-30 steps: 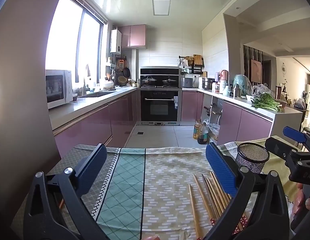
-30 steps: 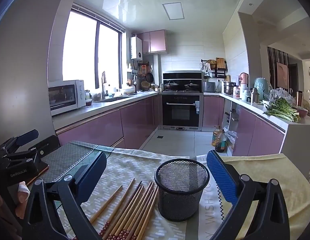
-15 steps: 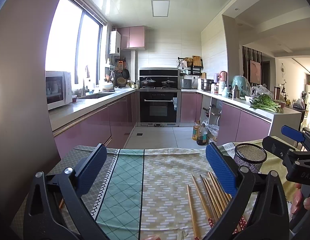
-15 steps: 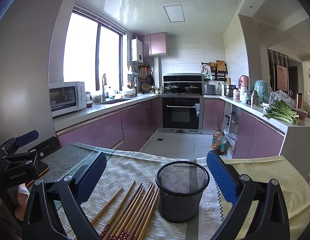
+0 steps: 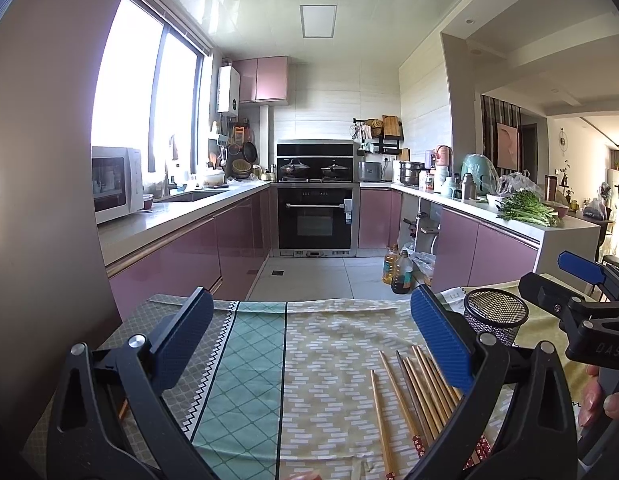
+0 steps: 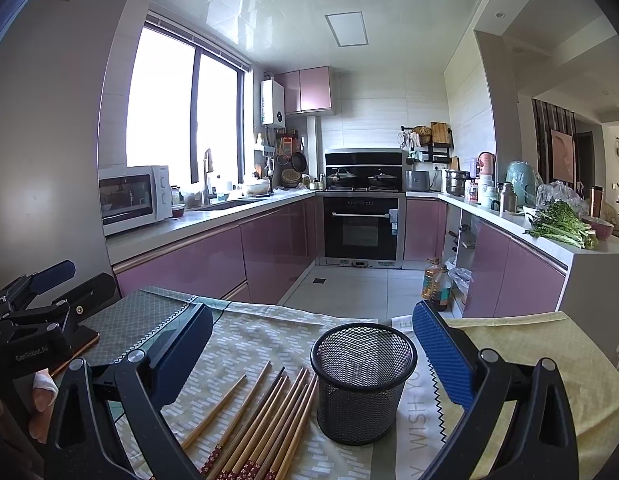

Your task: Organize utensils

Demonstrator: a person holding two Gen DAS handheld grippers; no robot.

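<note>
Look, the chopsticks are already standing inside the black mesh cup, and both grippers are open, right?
Not quite. The chopsticks lie flat on the tablecloth beside the black mesh cup, which the right wrist view shows empty. Both the left gripper and right gripper are open.

A white microwave stands on the left counter beside the sink. A black built-in oven sits at the far wall, with two lidded pots on the hob above it. Two oil bottles stand on the tiled floor. Leafy greens lie on the right counter. A patterned tablecloth covers the table; its printed lettering is only partly legible.
</note>
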